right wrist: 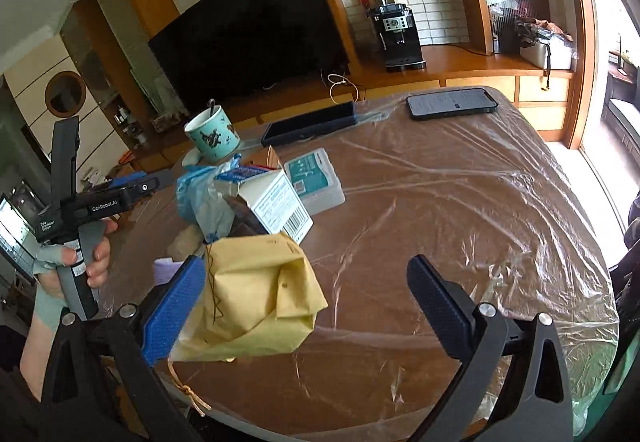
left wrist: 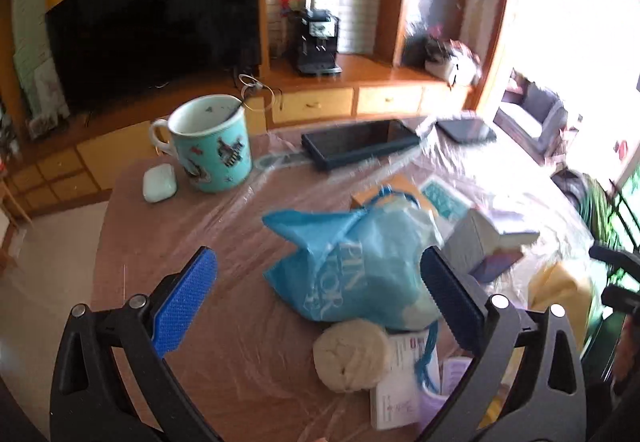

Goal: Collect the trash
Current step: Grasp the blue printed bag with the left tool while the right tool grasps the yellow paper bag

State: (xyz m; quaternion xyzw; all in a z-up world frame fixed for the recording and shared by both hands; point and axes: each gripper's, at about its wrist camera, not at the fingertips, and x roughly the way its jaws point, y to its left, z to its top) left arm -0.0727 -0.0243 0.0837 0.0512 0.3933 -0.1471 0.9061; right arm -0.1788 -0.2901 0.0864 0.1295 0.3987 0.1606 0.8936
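A crumpled blue plastic bag [left wrist: 352,266] lies on the plastic-covered table [left wrist: 224,226], with a beige paper ball [left wrist: 352,356] in front of it and a receipt [left wrist: 396,382] beside the ball. My left gripper [left wrist: 320,302] is open, its jaws on either side of the bag and ball, just above them. A yellow paper bag [right wrist: 256,294] sits at the table's near edge against my right gripper's left blue finger [right wrist: 172,306]. My right gripper [right wrist: 308,306] is open and holds nothing. The blue bag [right wrist: 200,194] shows further back.
A teal mug [left wrist: 212,142] with a spoon, a white earbud case [left wrist: 159,183], two phones [left wrist: 360,142] [left wrist: 466,129], a teal-labelled plastic box [right wrist: 316,178] and a white carton [right wrist: 276,210] are on the table. A TV and coffee machine [left wrist: 316,38] stand behind.
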